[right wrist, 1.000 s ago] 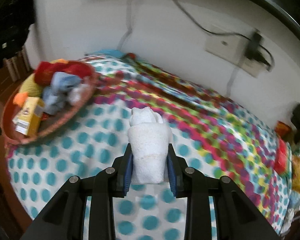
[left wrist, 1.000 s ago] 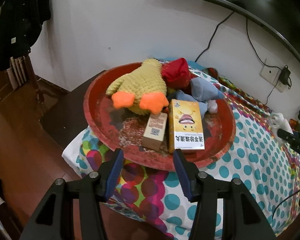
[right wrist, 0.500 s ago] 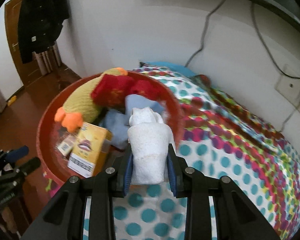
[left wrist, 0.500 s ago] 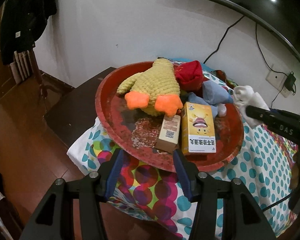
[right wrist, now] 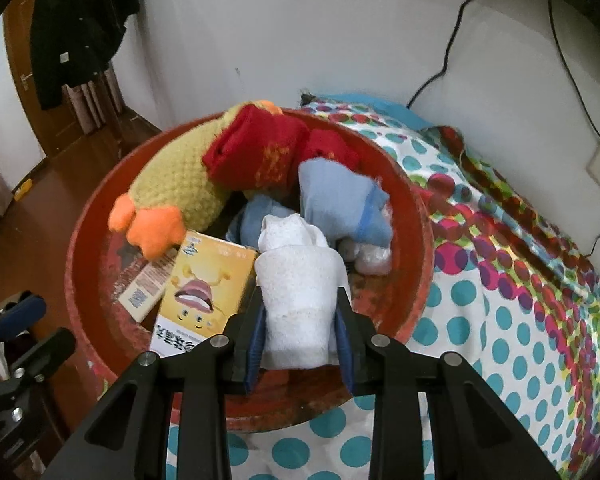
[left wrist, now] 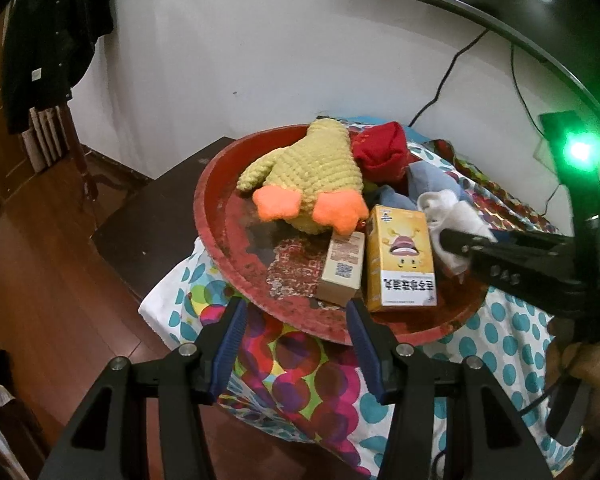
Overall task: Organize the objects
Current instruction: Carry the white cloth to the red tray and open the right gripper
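Since a second ago, carried from over the polka-dot bed cover to above the red basin: the rolled white sock, a thick fuzzy bundle at lower center of the right wrist view, clamped in the right gripper. Seen only from the left wrist view: the left gripper, fingers apart and holding nothing at lower center, just short of the basin's near rim. Inside the basin, toward the upper left: yellow crocheted duck, red socks, blue cloth, yellow box.
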